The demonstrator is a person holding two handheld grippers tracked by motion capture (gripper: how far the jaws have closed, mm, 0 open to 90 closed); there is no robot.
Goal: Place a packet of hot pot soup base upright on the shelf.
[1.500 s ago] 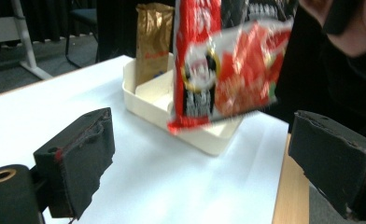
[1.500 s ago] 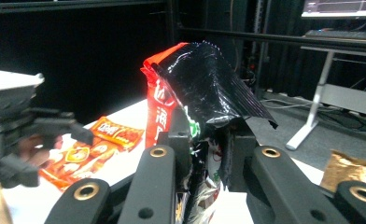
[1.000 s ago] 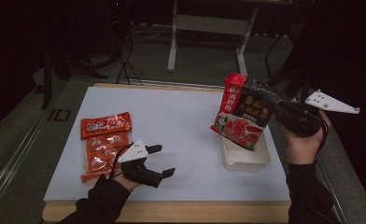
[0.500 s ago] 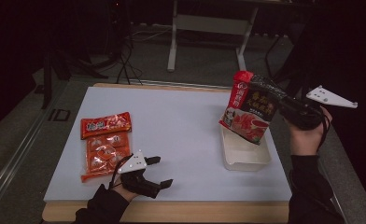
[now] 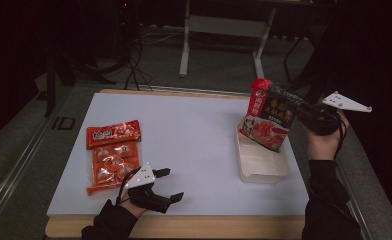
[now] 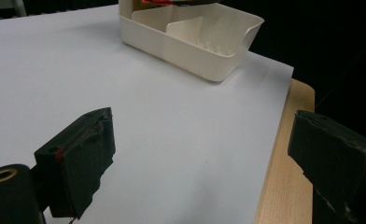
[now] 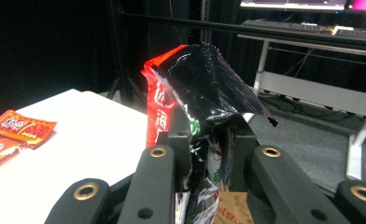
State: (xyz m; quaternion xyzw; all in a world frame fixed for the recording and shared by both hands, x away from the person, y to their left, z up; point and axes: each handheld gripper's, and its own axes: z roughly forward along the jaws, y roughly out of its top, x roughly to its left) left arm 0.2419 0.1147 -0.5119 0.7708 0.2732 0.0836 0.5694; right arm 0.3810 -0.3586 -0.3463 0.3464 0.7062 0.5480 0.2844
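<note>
My right gripper [image 5: 295,111] clamped on one red-black packet [image 5: 267,116], print unreadable, over one tray [image 5: 262,165], my left gripper [image 5: 167,185] wide, two orange packs [image 5: 113,134].

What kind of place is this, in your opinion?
Probably a lab or workshop set up for recording. A wooden table under a white sheet stands in a dark room, cables trail over the grey floor, and a monitor with a keyboard sits on a desk behind.

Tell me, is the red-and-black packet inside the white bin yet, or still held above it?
Still above: the right claw holds the packet tilted over the bin, its lower end near the rim.
</note>
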